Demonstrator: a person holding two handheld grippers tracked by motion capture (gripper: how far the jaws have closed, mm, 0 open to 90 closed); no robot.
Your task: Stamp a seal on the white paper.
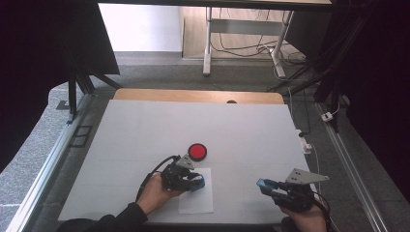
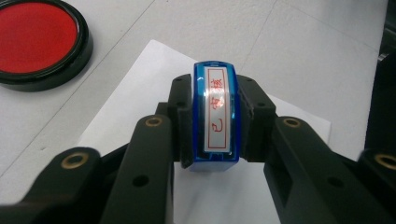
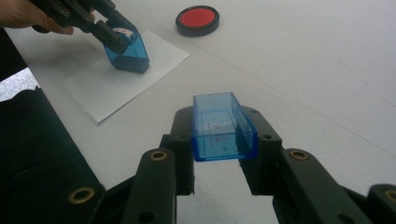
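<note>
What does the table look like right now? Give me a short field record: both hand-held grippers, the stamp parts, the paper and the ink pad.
left hand-held gripper: shut on the blue transparent plastic stamp
stamp position: base down on the white paper sheet
stamp label: red characters in a red frame, facing the left gripper view
right hand-held gripper: shut on the blue transparent plastic stamp cap, right of the sheet
round red ink pad in a black case: lid off, beyond the sheet
table cover: white surface

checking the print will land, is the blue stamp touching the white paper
Touching. In the right gripper view the blue stamp, clamped in the left gripper, sits base-down on the white paper with no gap.
</note>
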